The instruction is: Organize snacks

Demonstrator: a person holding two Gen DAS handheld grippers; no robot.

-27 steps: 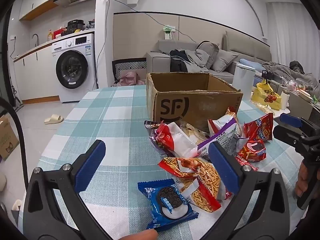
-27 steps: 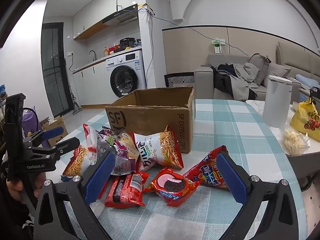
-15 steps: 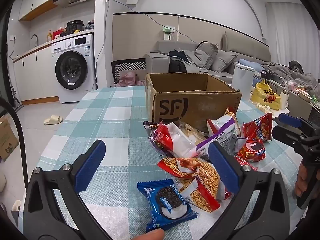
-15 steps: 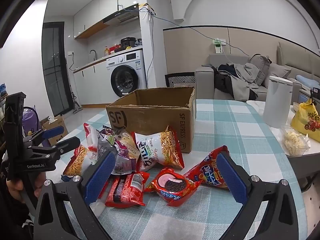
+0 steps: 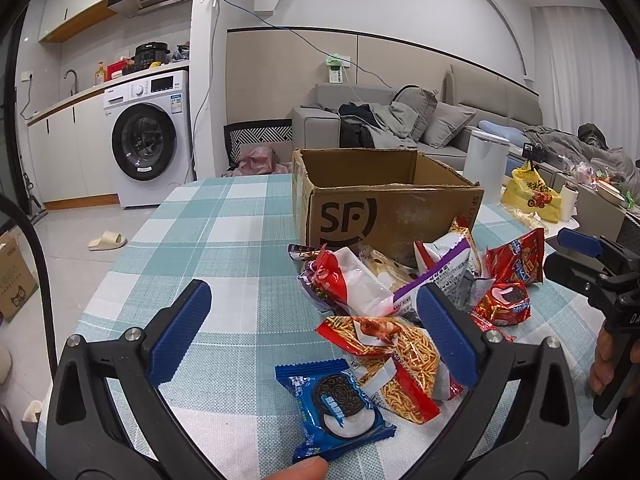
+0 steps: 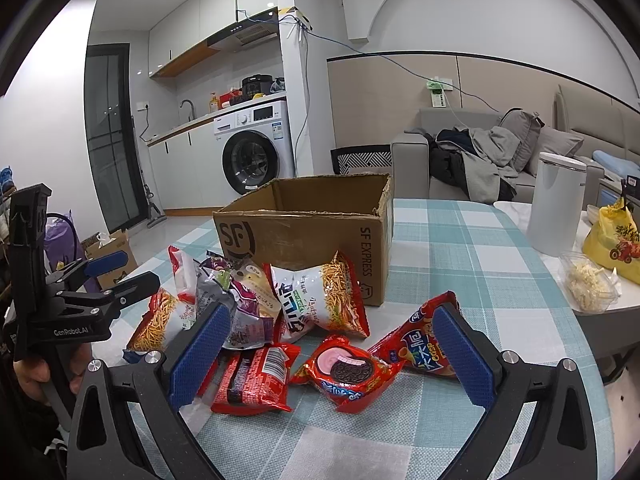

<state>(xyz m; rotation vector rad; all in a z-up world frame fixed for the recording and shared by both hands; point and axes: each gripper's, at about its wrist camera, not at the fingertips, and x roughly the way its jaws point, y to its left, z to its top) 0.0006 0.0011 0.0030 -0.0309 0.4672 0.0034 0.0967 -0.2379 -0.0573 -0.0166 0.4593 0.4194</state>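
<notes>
On the checked tablecloth (image 5: 224, 240), in front of the open cardboard box (image 5: 384, 216), the snack packets lie in a loose heap; none is in the box as far as I can see. My left gripper (image 5: 316, 336) hangs above the near edge of the heap with its jaws spread wide, nothing between the pads and nothing touched. Below it lies the blue cookie packet (image 5: 336, 404), with a red-and-orange noodle-stick bag (image 5: 396, 356) just beside it and partly behind the right-hand finger. My right gripper (image 6: 332, 352) is likewise fully spread and empty, poised over the other side of the pile. Between its blue pads (image 6: 200, 352) I see a red cookie packet (image 6: 348, 372) flat on the cloth, a red barcode packet (image 6: 256, 376) to its left and a red crisp bag (image 6: 416, 340) to its right. No contact on either side.
</notes>
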